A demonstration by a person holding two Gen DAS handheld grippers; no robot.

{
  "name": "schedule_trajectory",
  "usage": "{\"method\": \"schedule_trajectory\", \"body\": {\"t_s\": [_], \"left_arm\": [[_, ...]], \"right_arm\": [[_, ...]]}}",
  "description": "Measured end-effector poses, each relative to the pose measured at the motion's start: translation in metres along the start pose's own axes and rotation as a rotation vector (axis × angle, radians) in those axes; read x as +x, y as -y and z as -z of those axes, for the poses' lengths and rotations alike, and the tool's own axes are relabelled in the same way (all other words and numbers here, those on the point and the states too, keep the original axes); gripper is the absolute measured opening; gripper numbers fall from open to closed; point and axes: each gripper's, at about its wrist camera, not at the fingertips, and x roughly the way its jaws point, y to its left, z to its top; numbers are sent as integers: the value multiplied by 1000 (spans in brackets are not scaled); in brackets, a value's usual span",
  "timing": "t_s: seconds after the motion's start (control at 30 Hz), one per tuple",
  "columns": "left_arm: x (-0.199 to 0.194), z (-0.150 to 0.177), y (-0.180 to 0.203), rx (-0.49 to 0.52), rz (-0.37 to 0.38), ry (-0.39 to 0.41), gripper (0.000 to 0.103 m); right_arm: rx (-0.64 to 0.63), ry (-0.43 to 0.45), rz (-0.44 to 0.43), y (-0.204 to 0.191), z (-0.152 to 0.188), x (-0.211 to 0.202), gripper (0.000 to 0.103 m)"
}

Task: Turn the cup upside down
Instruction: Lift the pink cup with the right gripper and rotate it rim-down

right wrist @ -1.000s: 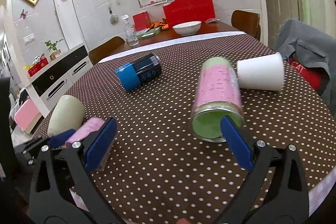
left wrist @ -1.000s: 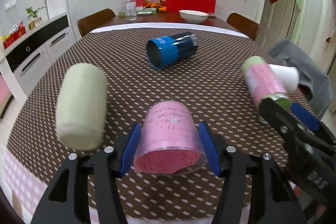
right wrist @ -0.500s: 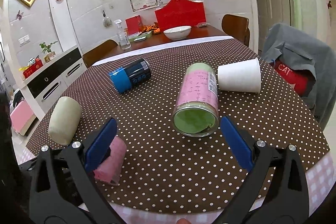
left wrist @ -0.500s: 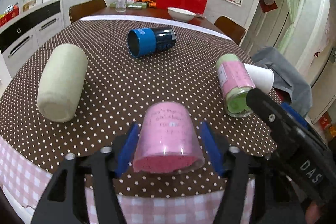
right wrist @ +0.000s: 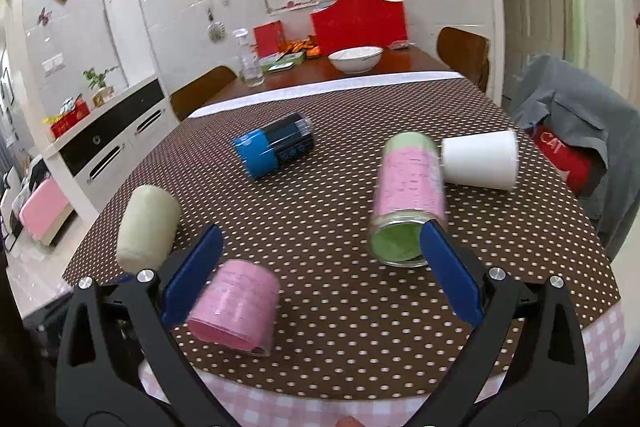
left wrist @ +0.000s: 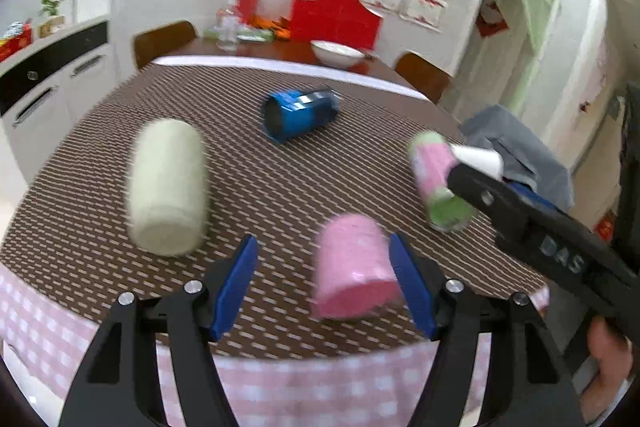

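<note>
The left gripper (left wrist: pixel 322 285) has let go: its jaws now stand wide, where a second ago they sat close on both sides of the pink cup (left wrist: pixel 354 269). The cup lies on its side near the counter's (right wrist: pixel 340 359) front edge, its wider end toward the cameras, just off the inner face of the right-hand jaw and well clear of the other. Blur smears its outline, so it may be rolling; I cannot tell. The flip is not done, and I judge a fresh grasp is needed.

The right gripper (right wrist: pixel 320 273) hangs with jaws wide and holds nothing, as before; the pink cup shows just beside its left-hand jaw.

Beyond the pink cup, to its left, lies the cream cup (left wrist: pixel 168 187); to its right the green cup (right wrist: pixel 406 197), touching or nearly touching the white cup (right wrist: pixel 478 159). Farthest lies the blue cup (right wrist: pixel 274 145). None has shifted on the counter.
</note>
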Motion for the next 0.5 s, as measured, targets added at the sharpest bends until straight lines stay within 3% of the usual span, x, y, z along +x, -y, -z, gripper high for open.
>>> {"method": "schedule_trajectory", "body": {"t_s": [0.3, 0.5], "left_arm": [[12, -15, -62, -41, -160, 16, 67], [22, -18, -81, -48, -153, 8, 67]], "right_arm": [[-7, -233, -101, -26, 6, 66, 97], [52, -372, -164, -24, 10, 95, 95]]}}
